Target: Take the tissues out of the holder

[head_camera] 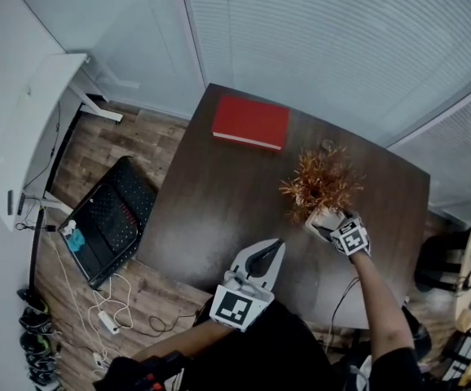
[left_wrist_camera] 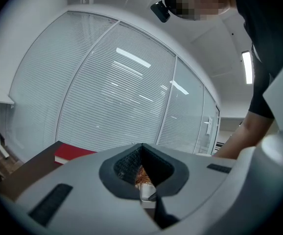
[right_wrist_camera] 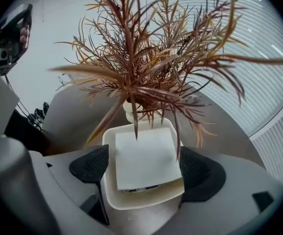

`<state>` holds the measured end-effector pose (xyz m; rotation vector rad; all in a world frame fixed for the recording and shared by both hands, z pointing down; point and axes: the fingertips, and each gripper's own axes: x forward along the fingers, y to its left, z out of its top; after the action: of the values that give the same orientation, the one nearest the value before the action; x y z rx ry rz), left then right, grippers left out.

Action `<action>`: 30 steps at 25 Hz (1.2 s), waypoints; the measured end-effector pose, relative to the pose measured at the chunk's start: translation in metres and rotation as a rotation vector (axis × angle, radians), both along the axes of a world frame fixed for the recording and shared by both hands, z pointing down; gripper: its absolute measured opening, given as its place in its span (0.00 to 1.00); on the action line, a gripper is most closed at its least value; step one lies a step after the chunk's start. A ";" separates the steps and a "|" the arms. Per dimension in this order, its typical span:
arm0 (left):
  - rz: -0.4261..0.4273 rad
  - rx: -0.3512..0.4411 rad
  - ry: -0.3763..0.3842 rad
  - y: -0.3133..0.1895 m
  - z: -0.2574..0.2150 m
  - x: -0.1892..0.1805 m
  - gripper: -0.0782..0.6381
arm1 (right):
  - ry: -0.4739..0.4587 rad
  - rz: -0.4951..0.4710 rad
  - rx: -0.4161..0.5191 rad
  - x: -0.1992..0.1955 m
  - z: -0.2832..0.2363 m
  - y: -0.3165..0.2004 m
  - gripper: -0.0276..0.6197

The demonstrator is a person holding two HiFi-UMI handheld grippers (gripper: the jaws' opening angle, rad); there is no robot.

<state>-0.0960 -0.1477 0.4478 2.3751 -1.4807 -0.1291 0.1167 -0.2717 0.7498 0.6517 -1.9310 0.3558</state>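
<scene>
A flat white square stack of tissues lies in a shallow cream square holder, filling most of it. The holder stands on the dark brown tabletop, just in front of a small white pot of dried orange-brown spiky plant, whose leaves hang over the tissues. The right gripper points steeply down over the holder. Its black fingers are spread wide, one at each side of the holder, gripping nothing. The left gripper hangs over the tabletop's near edge, apart from the holder, its fingers together and empty. A flat red book lies at the far edge.
</scene>
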 end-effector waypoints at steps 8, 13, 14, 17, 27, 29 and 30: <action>-0.007 -0.013 0.030 0.000 0.003 -0.001 0.11 | 0.009 -0.031 -0.052 -0.006 0.002 -0.002 0.73; -0.025 -0.019 0.024 0.001 0.006 -0.004 0.11 | 0.046 -0.078 -0.028 -0.003 0.007 -0.004 0.73; -0.027 -0.018 0.022 0.000 0.005 -0.004 0.11 | 0.043 -0.083 -0.025 -0.005 0.006 -0.003 0.73; -0.027 -0.021 0.027 -0.004 0.005 -0.002 0.11 | 0.018 -0.089 -0.025 -0.012 -0.001 -0.002 0.73; 0.020 0.016 0.013 -0.013 -0.003 0.015 0.11 | 0.003 -0.039 -0.097 -0.001 0.009 0.000 0.73; 0.025 0.018 0.014 -0.013 -0.002 0.018 0.11 | -0.002 -0.044 -0.099 -0.001 0.010 0.002 0.73; 0.027 0.018 0.014 -0.012 -0.002 0.019 0.11 | -0.003 -0.046 -0.097 -0.001 0.011 0.002 0.73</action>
<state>-0.0771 -0.1597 0.4460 2.4024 -1.4465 -0.1529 0.1152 -0.2692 0.7604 0.5427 -1.9156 0.4195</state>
